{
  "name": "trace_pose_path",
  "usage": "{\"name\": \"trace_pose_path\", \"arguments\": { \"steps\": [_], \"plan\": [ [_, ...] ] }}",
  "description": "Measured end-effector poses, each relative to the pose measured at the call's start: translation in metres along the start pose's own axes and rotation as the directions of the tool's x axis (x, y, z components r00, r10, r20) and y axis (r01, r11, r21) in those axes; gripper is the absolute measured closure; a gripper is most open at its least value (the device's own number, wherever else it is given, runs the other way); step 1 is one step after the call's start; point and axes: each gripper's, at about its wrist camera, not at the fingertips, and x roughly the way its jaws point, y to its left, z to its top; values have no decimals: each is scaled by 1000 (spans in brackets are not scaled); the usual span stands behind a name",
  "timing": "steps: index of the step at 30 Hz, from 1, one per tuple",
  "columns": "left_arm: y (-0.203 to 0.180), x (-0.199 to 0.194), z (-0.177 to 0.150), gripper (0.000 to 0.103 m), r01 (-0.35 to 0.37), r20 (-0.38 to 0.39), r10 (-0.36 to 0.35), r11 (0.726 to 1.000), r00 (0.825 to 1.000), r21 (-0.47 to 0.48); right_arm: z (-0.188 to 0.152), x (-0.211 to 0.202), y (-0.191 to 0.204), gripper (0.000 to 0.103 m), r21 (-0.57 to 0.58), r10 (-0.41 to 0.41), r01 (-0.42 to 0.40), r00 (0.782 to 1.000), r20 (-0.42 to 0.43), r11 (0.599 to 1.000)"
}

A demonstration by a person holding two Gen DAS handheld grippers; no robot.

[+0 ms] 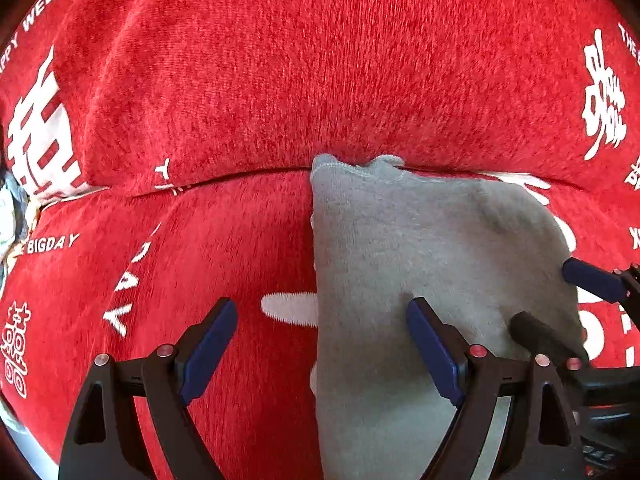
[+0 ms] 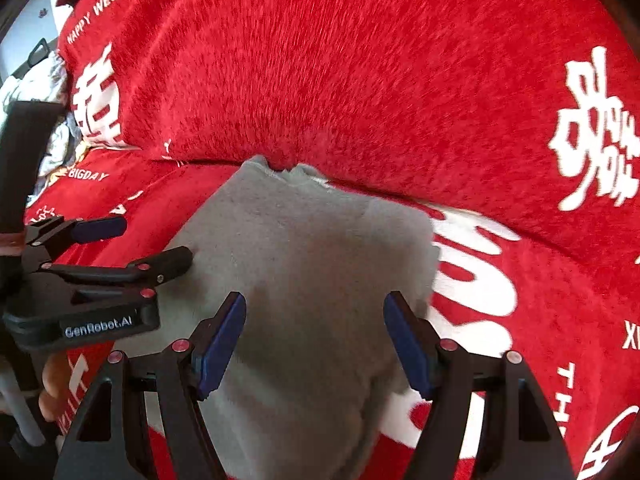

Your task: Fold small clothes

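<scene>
A small grey garment [image 1: 420, 264] lies flat on the red sofa seat, its far end against the backrest seam; it also shows in the right wrist view [image 2: 312, 264]. My left gripper [image 1: 322, 320] is open over the garment's left edge, right finger above the cloth, left finger above the red cover. My right gripper [image 2: 314, 320] is open and empty above the garment's near part. The right gripper shows at the right of the left wrist view [image 1: 560, 300], open. The left gripper shows at the left of the right wrist view [image 2: 156, 240], open at the garment's left edge.
The red plush sofa cover [image 1: 224, 248] with white lettering covers seat and backrest [image 2: 360, 60]. A heap of light and dark clothes [image 2: 48, 92] lies at the far left end of the sofa. A hand [image 2: 52, 384] holds the left gripper's handle.
</scene>
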Motion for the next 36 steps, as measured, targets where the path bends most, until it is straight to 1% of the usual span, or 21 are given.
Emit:
{"name": "trace_pose_path", "arguments": {
  "steps": [2,3,4,7,10,12,13,17,20,23,28,36],
  "plan": [
    [2,5,1,8,-6,-3,6,1000,1000,7,-2,12,-2,28,-4,-23,23,999,-27,1000],
    [3,6,1,4,-6,2,6,1000,1000,9,-3,14,-6,29,10,-16,16,1000,-24,1000],
    [5,6,1,3,-5,9,5,1000,1000,13,-6,14,-13,29,33,-8,8,1000,-18,999],
    [9,7,1,3,2,12,-2,1000,1000,22,-13,12,-34,25,93,-30,33,999,-28,995],
    [11,2,3,3,-16,14,16,1000,1000,27,-21,8,-58,25,165,-2,9,999,-43,986],
    [15,-5,2,3,-37,27,36,999,999,30,-25,-1,-66,25,183,16,-11,999,-28,983],
    [17,-8,1,3,-47,34,46,998,998,30,-27,-6,-68,25,185,12,-8,1000,-20,983],
    [26,-17,-5,3,-53,44,51,998,998,27,-32,-25,-73,25,188,-22,21,1000,4,982],
    [30,-25,-7,3,-51,53,50,998,997,26,-33,-36,-77,25,217,-17,10,999,29,976],
    [30,-32,-8,3,-32,63,30,999,998,28,-34,-44,-78,25,232,-12,1,999,44,973],
    [20,-39,-6,3,1,69,-4,999,998,39,-34,-51,-76,25,229,-2,-12,998,61,973],
    [-4,-40,-5,3,16,67,-22,996,997,82,-37,-53,-75,25,240,8,-25,998,70,970]
  ]
}}
